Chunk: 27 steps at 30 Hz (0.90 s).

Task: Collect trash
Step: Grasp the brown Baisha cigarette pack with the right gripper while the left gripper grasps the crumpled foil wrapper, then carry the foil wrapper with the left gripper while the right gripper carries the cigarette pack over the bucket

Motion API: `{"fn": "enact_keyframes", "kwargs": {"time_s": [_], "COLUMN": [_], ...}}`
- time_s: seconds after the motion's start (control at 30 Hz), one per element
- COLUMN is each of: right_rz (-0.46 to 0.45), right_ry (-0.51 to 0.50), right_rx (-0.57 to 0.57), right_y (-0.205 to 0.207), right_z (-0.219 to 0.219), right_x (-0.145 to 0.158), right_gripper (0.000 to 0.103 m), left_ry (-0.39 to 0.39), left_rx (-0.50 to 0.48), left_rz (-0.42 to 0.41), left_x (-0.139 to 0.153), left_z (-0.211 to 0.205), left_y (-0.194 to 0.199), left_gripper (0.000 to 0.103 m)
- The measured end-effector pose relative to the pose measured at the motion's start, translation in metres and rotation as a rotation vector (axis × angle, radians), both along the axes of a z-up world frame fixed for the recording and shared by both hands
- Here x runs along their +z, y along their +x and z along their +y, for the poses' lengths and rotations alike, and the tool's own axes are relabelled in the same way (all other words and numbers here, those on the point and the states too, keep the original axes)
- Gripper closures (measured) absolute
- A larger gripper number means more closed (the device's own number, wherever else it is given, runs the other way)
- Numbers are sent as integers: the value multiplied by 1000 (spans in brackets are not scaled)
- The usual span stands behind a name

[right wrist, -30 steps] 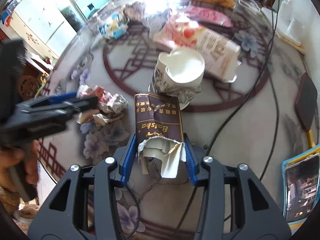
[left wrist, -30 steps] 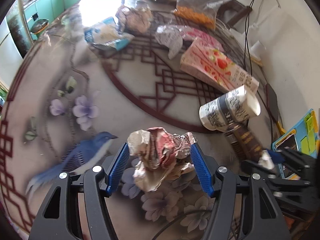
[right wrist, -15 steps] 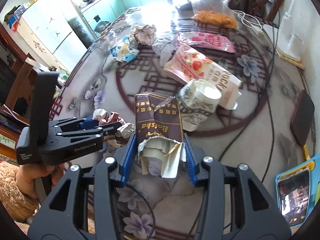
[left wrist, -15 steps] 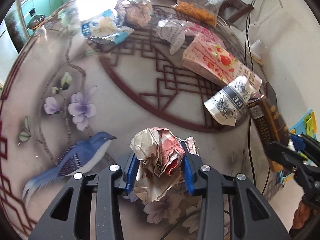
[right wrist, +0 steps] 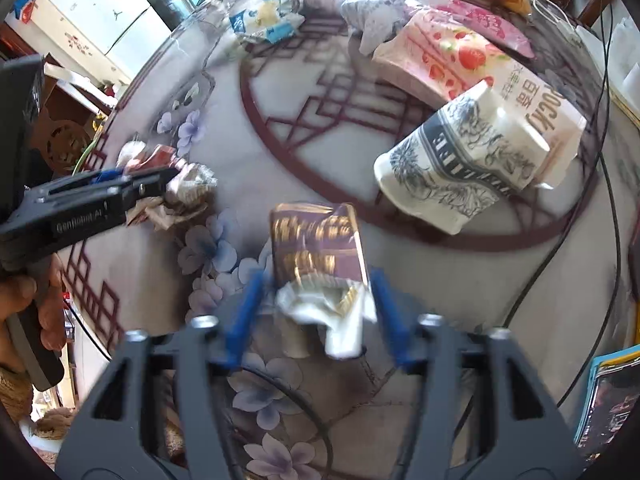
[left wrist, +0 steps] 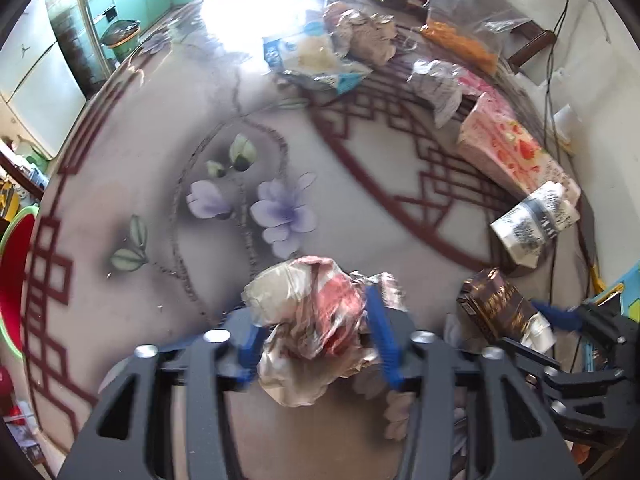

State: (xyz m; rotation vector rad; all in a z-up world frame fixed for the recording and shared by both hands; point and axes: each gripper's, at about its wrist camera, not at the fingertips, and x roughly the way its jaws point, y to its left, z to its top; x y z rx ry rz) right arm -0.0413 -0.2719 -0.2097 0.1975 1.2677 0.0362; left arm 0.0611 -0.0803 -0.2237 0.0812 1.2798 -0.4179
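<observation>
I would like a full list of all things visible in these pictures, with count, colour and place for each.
crumpled wrapper: 1, beige and red, between the left gripper's fingers
brown pack: 1, brown and gold, torn open, between the right gripper's fingers
paper cup: 1, white and grey, on its side, table right
strawberry bag: 1, pink, behind the cup
blue and white bag: 1, far side of table
clear bag: 1, orange contents, far right
table: 1, flower pattern
cable: 1, black, table right
left gripper: 1, black, blue fingers
right gripper: 1, same colours
</observation>
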Motion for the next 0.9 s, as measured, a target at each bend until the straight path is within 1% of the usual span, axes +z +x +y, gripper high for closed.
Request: {"fn": "enact_keyframes", "kwargs": {"time_s": [0.03, 0.07, 0.1, 0.17, 0.2, 0.23, 0.27, 0.3, 0.33, 0.37, 0.4, 0.47, 0.53, 0.63, 0.67, 0.77, 0.9], "right_rz": [-18, -24, -19, 16, 30, 45, 51, 53, 53, 52, 51, 38, 12, -60, -83, -143, -204], "right_ry": [2, 5, 3, -37, -52, -64, -61, -56, -52, -52, -49, -48, -40, -34, -30, -22, -24], "right_rx": [-7, -8, -4, 14, 19, 20, 16, 13, 11, 11, 11, 0, -7, -2, 2, 23, 69], "right_y": [1, 3, 5, 11, 11, 11, 10, 9, 9, 9, 10, 11, 12, 14, 15, 21, 34], "right_z": [-1, -1, 0, 5, 7, 10, 11, 11, 12, 12, 12, 13, 14, 21, 23, 34, 55], "right_x": [3, 3, 1, -9, -12, -17, -20, -21, -21, -21, -20, -16, -7, 19, 27, 49, 71], "right_gripper": [21, 21, 21, 21, 21, 21, 23, 32, 38, 50, 54, 59, 59, 59, 59, 59, 59], "left_ry": [4, 1, -4, -14, -27, -39, -36, -34, -38, -48, -57, -62, -72, -79, -77, -85, -98], "left_rx": [1, 1, 0, 0, -2, -8, -13, -17, -17, -11, -4, 9, 21, 49, 72, 140, 226], "left_rz": [1, 4, 9, 17, 21, 23, 13, 1, -6, -12, -21, -50, -90, -158, -189, -242, -283], "left_x": [-1, -3, -5, -8, -8, -7, -4, -2, 0, 4, 8, 18, 31, 51, 59, 76, 92], "left_z": [0, 0, -1, -2, -2, -2, -2, -3, -4, -2, -1, 3, 10, 24, 31, 54, 89], "left_y": [1, 1, 2, 4, 4, 2, 2, 1, 1, 1, 1, 1, 1, 2, 2, 5, 7], "left_gripper": [41, 41, 42, 45, 56, 63, 64, 70, 76, 76, 76, 76, 77, 77, 77, 77, 77]}}
